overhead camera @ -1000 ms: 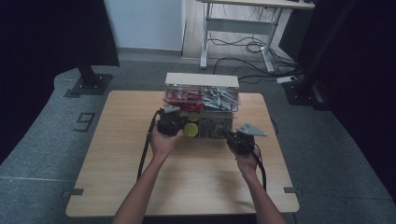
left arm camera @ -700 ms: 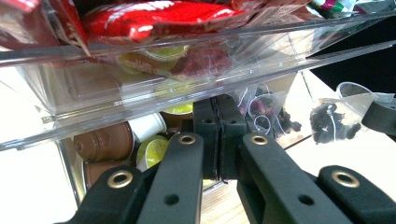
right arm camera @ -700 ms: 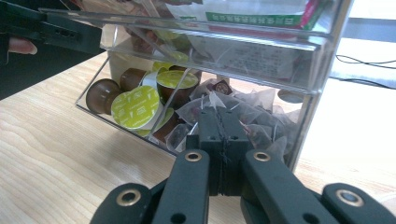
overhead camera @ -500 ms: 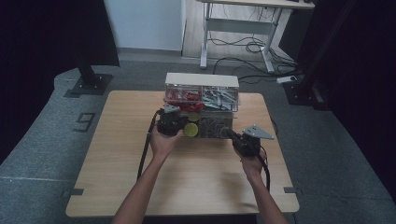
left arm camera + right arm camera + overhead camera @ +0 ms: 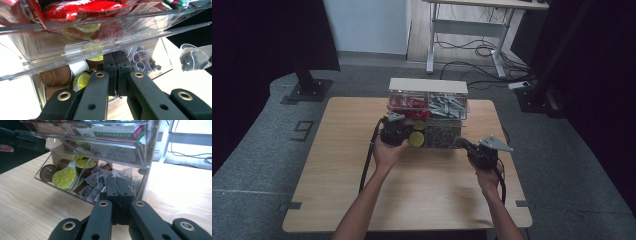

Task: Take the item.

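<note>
High view, clear drawer organizer [image 5: 428, 112] at counter's [image 5: 337, 165] far middle, left gripper [image 5: 396, 131] at its front left, right gripper [image 5: 477, 152] by its right corner, both fingers pressed together, holding nothing.

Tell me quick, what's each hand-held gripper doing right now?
Left hand-held gripper: jaws shut, at the clear drawer, holding nothing visible.
Right hand-held gripper: jaws shut, empty.

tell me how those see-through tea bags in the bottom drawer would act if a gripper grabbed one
The tea bags look like thin mesh with loose leaves inside, so one would probably crumple and feel very light. Their strings seem tangled together, so neighbours might drag along. A hard pinch could tear the mesh.
</note>
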`<state>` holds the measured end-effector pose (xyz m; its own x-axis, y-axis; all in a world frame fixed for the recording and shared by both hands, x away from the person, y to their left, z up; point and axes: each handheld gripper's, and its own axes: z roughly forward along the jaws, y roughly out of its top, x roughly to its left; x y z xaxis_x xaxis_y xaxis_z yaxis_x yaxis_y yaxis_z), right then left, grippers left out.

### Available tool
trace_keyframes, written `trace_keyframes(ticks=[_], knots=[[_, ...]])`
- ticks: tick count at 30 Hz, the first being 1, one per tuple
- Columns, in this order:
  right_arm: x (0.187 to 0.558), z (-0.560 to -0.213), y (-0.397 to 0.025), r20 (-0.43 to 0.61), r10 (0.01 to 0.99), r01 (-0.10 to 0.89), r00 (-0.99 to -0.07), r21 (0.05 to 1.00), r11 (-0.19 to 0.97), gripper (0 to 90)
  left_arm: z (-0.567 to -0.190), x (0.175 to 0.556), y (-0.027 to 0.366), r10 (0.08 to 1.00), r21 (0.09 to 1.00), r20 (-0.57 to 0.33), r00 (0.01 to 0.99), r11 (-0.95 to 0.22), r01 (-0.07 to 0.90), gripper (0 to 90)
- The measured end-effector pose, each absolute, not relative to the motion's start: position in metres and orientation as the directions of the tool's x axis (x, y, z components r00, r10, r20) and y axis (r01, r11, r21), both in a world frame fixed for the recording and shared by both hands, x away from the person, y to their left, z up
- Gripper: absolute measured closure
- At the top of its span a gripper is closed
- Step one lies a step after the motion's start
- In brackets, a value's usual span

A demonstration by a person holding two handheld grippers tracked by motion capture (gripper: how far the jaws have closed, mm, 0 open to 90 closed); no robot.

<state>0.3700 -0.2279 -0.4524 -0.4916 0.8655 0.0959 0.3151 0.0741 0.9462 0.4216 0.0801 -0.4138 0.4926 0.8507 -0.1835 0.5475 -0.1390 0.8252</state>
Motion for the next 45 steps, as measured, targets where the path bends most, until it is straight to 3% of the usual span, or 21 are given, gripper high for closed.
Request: trace_keyframes(ticks=[45], knots=[[0.370, -0.449, -0.255, 0.088, 0.898, 0.312, -0.431, 0.948, 0.057, 89.2, -0.415, 0.421, 0.079, 0.852, 0.825, -0.185, 0.490, -0.137, 0.549, 88.4]])
